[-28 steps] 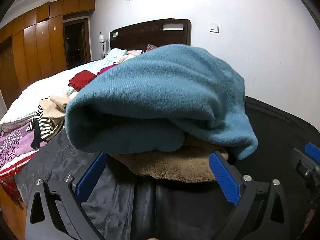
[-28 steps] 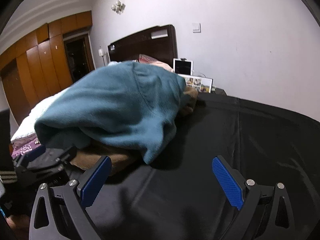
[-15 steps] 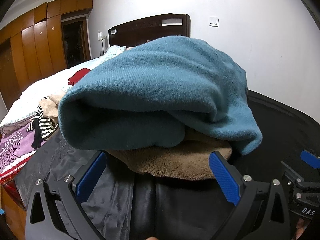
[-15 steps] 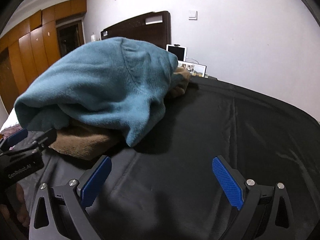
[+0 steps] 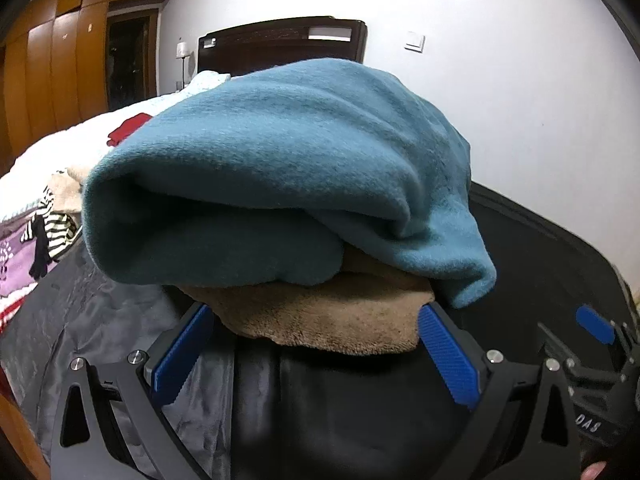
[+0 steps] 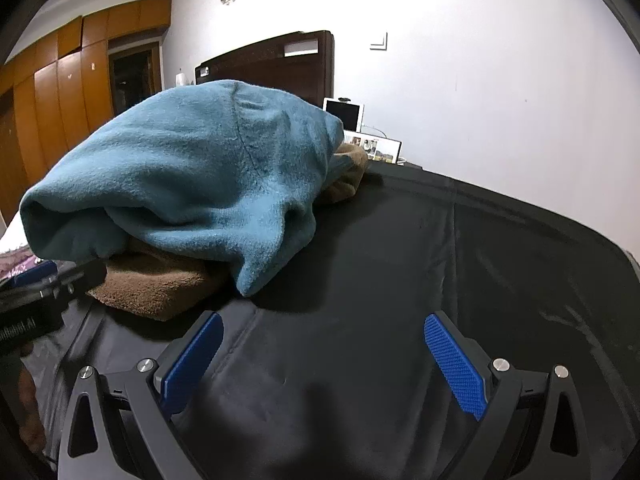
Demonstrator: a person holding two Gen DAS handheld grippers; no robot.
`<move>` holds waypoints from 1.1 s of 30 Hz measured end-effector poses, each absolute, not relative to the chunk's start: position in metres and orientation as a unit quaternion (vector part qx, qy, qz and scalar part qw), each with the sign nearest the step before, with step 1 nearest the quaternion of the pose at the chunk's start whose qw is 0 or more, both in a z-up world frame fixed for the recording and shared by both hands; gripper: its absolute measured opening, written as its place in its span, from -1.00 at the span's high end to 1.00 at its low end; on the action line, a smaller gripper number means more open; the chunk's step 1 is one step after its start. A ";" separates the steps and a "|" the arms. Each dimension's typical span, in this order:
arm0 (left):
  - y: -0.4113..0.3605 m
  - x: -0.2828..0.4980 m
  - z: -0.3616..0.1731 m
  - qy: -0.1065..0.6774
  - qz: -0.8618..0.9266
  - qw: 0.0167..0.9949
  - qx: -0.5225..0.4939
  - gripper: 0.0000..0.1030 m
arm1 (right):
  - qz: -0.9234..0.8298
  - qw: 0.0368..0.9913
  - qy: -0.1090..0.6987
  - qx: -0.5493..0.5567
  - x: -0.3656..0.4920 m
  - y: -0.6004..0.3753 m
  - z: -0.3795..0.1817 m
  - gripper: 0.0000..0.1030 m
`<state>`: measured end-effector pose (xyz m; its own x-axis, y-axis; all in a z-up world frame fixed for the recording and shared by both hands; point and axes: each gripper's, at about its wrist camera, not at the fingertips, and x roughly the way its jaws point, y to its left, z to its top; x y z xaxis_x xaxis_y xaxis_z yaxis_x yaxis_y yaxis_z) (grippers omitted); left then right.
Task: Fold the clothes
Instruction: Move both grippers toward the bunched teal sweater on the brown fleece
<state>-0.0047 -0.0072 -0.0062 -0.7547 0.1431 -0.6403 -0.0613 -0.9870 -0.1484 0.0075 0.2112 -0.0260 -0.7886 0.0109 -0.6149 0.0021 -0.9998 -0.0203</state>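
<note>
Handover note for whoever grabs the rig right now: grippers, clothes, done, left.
Left gripper: open, holds nothing, its fingers either side of the near edge of the brown garment.
Right gripper: open, holds nothing, over the bare black cloth to the right of the stack.
Stack: teal sweater lies folded on top of the brown garment, one corner drooping onto the cloth.
Done: those two look folded and stacked.
Left: loose clothes on the bed, among them a striped piece and a red one. Likely tuck in the teal corner first.
</note>
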 end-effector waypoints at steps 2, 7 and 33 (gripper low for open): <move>-0.013 -0.007 -0.003 -0.068 0.935 0.050 -0.344 -0.99 | 0.944 0.004 -0.011 -0.329 0.006 0.210 -0.026 -0.98; -0.027 -0.017 0.008 -0.113 0.930 0.071 -0.344 -0.99 | 0.938 0.004 0.005 -0.346 0.001 0.211 -0.029 -0.98; -0.027 -0.074 0.014 -0.178 0.921 0.032 -0.344 -0.99 | 0.947 0.004 0.013 -0.321 0.010 0.214 -0.024 -0.98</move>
